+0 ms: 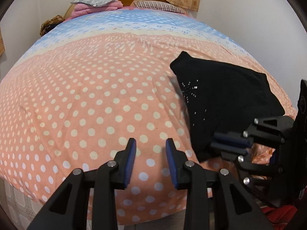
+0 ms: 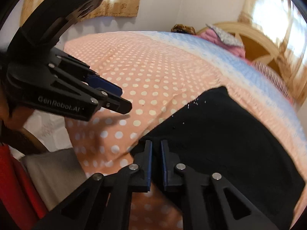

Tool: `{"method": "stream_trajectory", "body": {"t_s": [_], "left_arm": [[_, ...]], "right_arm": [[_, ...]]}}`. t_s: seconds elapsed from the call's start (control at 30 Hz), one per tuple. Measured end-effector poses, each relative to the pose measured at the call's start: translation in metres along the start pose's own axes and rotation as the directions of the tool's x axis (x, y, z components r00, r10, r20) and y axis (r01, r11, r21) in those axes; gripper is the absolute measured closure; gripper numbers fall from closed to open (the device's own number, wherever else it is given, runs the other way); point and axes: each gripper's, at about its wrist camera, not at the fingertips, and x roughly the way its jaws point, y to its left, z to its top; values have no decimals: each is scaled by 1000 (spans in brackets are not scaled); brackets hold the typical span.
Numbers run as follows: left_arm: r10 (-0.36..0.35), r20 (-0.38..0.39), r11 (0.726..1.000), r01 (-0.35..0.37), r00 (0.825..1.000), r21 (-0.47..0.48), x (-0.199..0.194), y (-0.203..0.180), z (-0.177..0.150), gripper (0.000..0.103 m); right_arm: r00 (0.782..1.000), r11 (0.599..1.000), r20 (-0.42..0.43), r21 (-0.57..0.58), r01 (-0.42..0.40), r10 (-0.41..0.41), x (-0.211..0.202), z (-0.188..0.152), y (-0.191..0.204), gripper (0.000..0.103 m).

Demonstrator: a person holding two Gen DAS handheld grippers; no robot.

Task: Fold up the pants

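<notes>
Pants point(image 1: 226, 99) are seen as a black bundle lying on the bed point(image 1: 92, 99), out at about 2 o'clock from the left hand-held gripper point(image 1: 151, 161) in its own view. Looks like they're already doubled over at least once, since only a compact dark shape with a few sparkly studs is showing, though the layers can't really be counted.

Right hand-held gripper point(image 2: 156, 163) is pressed almost together on the near edge of the fabric at roughly 6 o'clock in the right wrist view; a thin dark fold sits between the blue pads, so it's being pinched there, probably so that edge can be dragged or flipped over for the next fold.

Left one is spread partway with nothing in it, just polka-dot bedspread visible between the fingers. It's hovering beside the bundle, likely parked there so the cloth can be pinned or a second corner grabbed.
</notes>
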Motion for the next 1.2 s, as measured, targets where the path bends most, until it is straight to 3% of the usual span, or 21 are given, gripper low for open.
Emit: {"method": "stream_trajectory", "body": {"t_s": [0.2,0.27,0.33,0.47,0.57,0.7,0.73,0.83,0.9,1.0,1.13,1.2], "left_arm": [[-8,54,998,4,999,64,-3,-23,26,62],[1,74,996,-7,997,93,-4,-34,35,49],[14,87,992,-25,996,122,-2,-43,43,47],[28,101,990,-42,994,136,3,-55,61,44],[30,97,990,-42,995,132,9,-62,72,44],[6,101,986,-23,995,167,16,-82,78,44],[-1,100,985,-17,995,173,18,-87,77,44],[-15,81,982,-1,997,190,31,-103,74,44],[2,91,976,-22,996,218,37,-112,68,44],[47,133,958,-83,990,276,40,-121,58,44],[38,120,962,-68,992,264,37,-115,56,42],[29,114,965,-58,993,257,31,-111,57,41]], "right_arm": [[985,982,-26,83,-169,172,-13,-21,-5,101],[964,964,-96,119,-236,248,-1,-31,-2,103],[956,965,-144,97,-245,257,8,-43,7,103],[964,948,11,179,-262,264,-27,-44,0,102],[972,922,108,309,-234,210,-60,-51,-29,102],[985,883,170,464,-71,-10,-109,-71,-78,102],[979,851,170,524,6,-112,-124,-82,-98,102],[956,749,115,649,134,-270,-138,-107,-137,102],[953,695,79,702,156,-293,-136,-124,-150,102],[968,670,29,726,152,-251,-128,-142,-152,102],[973,656,44,745,120,-228,-137,-156,-147,102],[978,626,62,776,79,-199,-144,-162,-150,102]]}}
